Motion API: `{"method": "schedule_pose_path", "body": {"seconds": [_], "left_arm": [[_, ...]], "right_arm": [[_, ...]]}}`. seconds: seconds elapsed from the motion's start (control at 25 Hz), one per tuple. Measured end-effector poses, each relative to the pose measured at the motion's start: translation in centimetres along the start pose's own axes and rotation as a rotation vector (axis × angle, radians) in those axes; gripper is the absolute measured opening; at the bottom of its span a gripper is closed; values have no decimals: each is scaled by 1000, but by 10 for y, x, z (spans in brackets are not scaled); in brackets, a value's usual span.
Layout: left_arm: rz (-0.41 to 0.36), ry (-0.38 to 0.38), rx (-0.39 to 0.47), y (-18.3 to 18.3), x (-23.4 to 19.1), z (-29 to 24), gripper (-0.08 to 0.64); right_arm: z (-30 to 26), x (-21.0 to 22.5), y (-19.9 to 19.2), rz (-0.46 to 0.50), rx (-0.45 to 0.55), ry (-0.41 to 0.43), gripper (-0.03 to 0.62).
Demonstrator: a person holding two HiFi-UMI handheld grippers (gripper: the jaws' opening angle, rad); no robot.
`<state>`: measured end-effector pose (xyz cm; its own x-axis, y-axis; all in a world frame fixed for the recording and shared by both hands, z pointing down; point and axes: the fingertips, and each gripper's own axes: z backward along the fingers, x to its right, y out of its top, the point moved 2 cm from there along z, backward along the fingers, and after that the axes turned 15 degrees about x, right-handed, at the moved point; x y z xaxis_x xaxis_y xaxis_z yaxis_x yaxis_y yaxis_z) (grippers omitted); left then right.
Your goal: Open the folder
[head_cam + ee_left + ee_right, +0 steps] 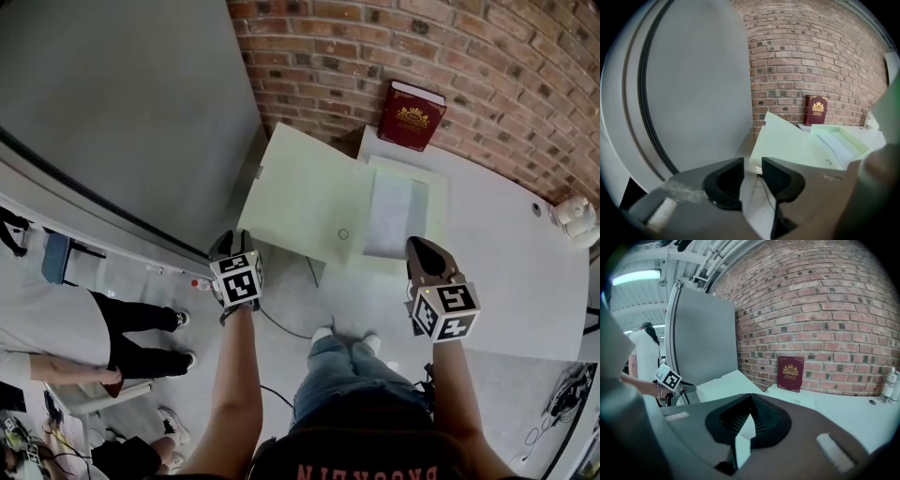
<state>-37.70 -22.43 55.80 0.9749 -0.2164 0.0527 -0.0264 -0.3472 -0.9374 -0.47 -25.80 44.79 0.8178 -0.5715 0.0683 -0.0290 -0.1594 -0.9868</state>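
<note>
Two grippers, both empty, and honestly the folder looks pretty much open already.

Far left is just a big grey panel (pixel 122 103), nothing to do with the job. The left gripper (pixel 234 240) hangs in the air near me, off the left side of the table (pixel 506 272). Its jaws stand a little apart with nothing between them, only floor showing through the gap.

The folder (pixel 305 192) is pale green and sits on the far left part of the table, spread flat. Its left cover sticks out past the table's left edge with nothing under it. The right half lies on the tabletop with a white sheet (pixel 396 214) in it. A red book (pixel 411 115) leans against the brick wall just beyond.

My guess is it's thin card or plastic, so it should be light, bendy and a bit slick on that smooth top. Grab it mid-panel and it'll probably just flex or slide. If the cover needs moving, I'd pinch it at the free left edge where it overhangs, since a jaw can get underneath there. The loose sheet could slip out if the whole thing gets tugged.

The right gripper (pixel 419 247) hovers over the near edge of the table, just this side of the folder's right half. Its jaw tips are together on nothing. A small white bottle (pixel 574 220) stands at the far right.
</note>
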Motion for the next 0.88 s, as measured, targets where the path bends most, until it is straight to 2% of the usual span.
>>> {"method": "schedule_pose_path", "body": {"seconds": [0.48,0.88], "left_arm": [[-26,0,112,59,19,24,109],[-71,-77,193,104,62,26,109]], "right_arm": [[12,17,32,-4,76,9,2],[24,33,48,-2,106,-2,2]]}}
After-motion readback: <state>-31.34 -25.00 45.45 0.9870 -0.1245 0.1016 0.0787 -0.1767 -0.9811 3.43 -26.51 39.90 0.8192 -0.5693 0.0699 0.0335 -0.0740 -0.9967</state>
